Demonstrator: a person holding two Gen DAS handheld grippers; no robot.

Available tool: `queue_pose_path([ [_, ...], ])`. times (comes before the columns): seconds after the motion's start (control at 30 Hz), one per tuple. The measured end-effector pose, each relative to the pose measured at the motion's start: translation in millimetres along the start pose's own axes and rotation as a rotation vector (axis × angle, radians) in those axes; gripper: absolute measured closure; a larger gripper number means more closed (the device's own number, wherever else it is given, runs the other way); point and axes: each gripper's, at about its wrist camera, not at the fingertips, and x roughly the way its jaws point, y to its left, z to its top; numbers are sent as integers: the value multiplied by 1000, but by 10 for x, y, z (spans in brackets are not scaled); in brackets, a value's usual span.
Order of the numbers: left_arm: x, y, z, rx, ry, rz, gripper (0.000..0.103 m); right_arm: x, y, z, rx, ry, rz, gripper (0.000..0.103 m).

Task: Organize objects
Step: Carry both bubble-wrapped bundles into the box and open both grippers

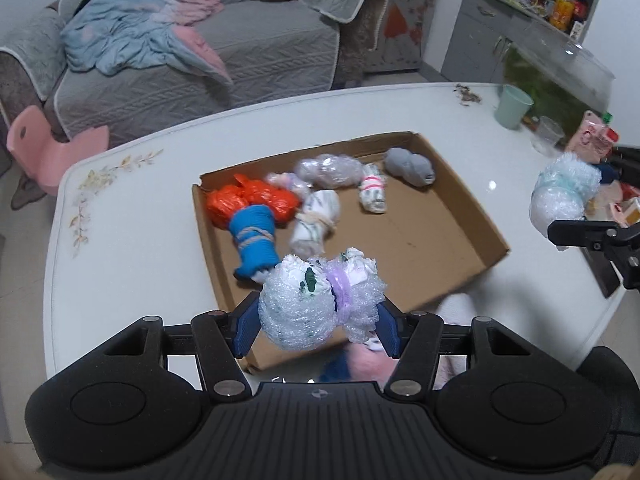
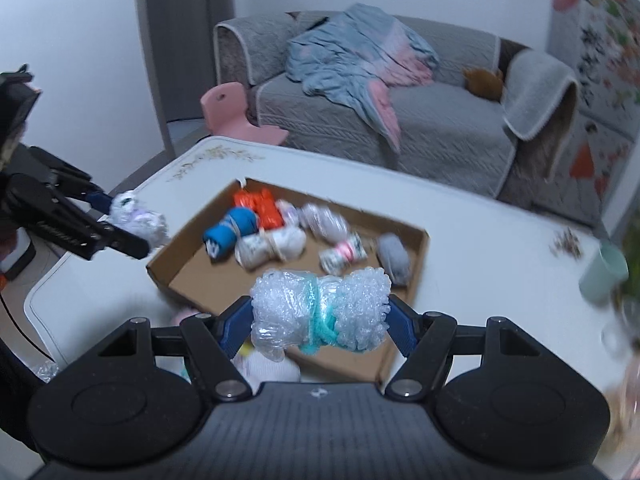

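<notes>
Now both hand-held grippers clench bubble-wrap bundles: left hand-held gripper (image 1: 318, 322) the purple-tied bundle (image 1: 316, 304), right hand-held gripper (image 2: 320, 322) the teal-tied bundle (image 2: 320, 310); best carried clear over the cardboard tray (image 1: 440, 240) rim before releasing.

Above the near edge of the shallow cardboard tray (image 1: 452, 216), holding tied bundles, two bubble-wrap bundles hang sideways: one purple-banded (image 1: 320, 300), one teal-banded (image 2: 320, 310).

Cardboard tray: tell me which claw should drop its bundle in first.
Probably left. The left claw holds its purple-tied bundle right over the tray's near edge; seen from the left wrist, the right claw's teal-tied bundle hangs beside the tray.
</notes>
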Motion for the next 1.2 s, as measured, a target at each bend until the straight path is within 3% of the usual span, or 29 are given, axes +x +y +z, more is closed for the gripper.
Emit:
queue_pose_path([
  [0.17,350,117,36,13,39,-23,38,376,157,220,-99,33,54,36],
  [0.3,667,234,-1,-56,99,-46,38,814,283,299,-156,89,102,36],
  [0.6,1193,302,-10,-31,141,5,39,1610,479,250,-318,215,151,37],
  [0.83,1264,259,-6,61,121,9,37,1921,562,249,-446,240,181,37],
  [1.0,1313,304,-15,55,116,27,37,2024,613,287,-498,236,227,37],
  [1.2,1276,302,-20,36,114,25,26,2019,640,231,-524,236,220,32],
])
